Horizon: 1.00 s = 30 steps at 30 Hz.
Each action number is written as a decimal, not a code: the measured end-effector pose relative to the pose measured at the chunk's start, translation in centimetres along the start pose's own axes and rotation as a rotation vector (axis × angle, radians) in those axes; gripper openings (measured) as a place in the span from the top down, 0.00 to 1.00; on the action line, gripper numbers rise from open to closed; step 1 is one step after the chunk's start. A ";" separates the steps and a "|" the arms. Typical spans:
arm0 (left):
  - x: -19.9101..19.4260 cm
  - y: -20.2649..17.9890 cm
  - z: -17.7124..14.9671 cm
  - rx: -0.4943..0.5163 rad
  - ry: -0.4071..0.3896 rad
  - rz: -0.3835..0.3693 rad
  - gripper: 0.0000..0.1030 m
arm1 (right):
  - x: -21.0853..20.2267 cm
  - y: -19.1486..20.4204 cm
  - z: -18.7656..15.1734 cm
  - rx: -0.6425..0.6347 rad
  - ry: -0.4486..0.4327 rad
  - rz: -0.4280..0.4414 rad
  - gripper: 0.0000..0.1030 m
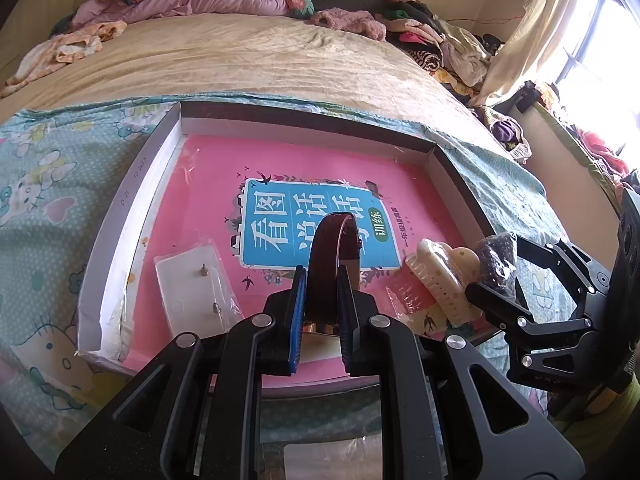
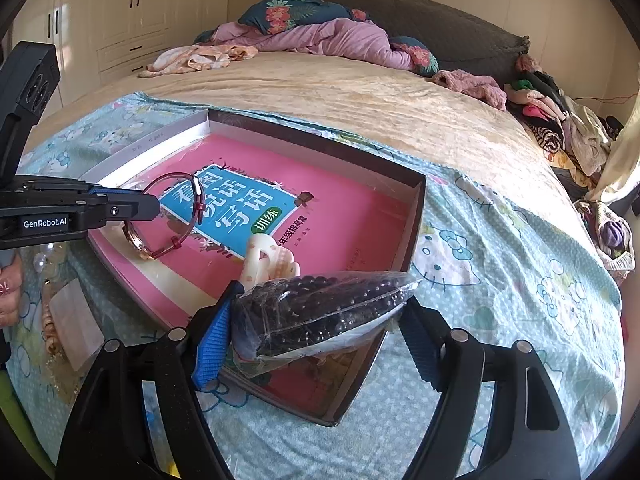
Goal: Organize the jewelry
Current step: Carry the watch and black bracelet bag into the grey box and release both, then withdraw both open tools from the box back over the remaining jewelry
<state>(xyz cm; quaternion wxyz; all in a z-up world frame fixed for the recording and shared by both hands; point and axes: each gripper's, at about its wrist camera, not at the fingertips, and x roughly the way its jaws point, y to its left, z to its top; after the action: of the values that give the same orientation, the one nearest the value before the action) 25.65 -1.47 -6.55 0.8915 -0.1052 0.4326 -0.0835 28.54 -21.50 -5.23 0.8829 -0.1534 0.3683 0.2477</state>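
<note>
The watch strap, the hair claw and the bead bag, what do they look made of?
Watch strap: dark red leather or imitation, matte, with punched holes. Hair claw: cream plastic, glossy, with moulded teeth. Bead bag: clear thin plastic film, crinkled and shiny, over dark glossy beads.

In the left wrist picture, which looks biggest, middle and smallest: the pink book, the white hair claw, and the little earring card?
1. Pink book, far the biggest.
2 and 3. Earring card and white hair claw look alike; too close to rank.

1 watch (image 1: 334, 256), 1 hair claw (image 1: 438, 280), 1 bead bag (image 2: 320, 312), 1 earring card (image 1: 196, 288), 1 box (image 1: 120, 232)
</note>
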 end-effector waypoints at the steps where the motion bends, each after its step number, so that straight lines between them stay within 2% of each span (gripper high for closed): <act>1: -0.1 0.0 0.0 0.001 -0.002 0.001 0.92 | 0.0 -0.1 0.0 0.007 0.002 0.003 0.24; 8: -0.1 0.0 -0.1 0.001 0.000 0.000 0.92 | -1.3 0.0 -0.2 0.031 -0.033 0.006 0.12; 15: -0.8 0.0 -0.1 0.000 -0.012 0.007 0.90 | -3.5 -0.1 -0.4 0.059 -0.073 -0.001 0.07; 17: -1.1 -0.1 0.0 -0.004 -0.018 0.013 0.77 | -4.1 -0.3 -0.4 0.077 -0.080 0.009 0.05; 22: -2.0 -0.2 0.2 -0.003 -0.030 0.020 0.73 | -5.4 -0.6 -0.6 0.110 -0.097 0.018 0.05; 23: -2.3 -0.3 0.2 -0.003 -0.034 0.020 0.68 | -5.6 -0.6 -0.6 0.115 -0.100 0.019 0.05; 27: -3.4 -0.5 0.3 -0.005 -0.050 0.017 0.58 | -6.6 -0.6 -0.5 0.129 -0.117 0.025 0.04; 29: -4.0 -0.5 0.4 -0.010 -0.053 0.015 0.47 | -7.1 -0.6 -0.4 0.131 -0.124 0.027 0.04; 30: -4.3 -0.6 0.3 -0.011 -0.052 0.012 0.45 | -7.4 -0.5 -0.4 0.131 -0.130 0.026 0.04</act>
<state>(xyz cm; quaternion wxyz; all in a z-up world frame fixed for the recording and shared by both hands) 23.25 -0.93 -2.96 0.9025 -0.1096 0.4102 -0.0727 24.16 -24.49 -0.08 0.9098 -0.0739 0.3276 0.2438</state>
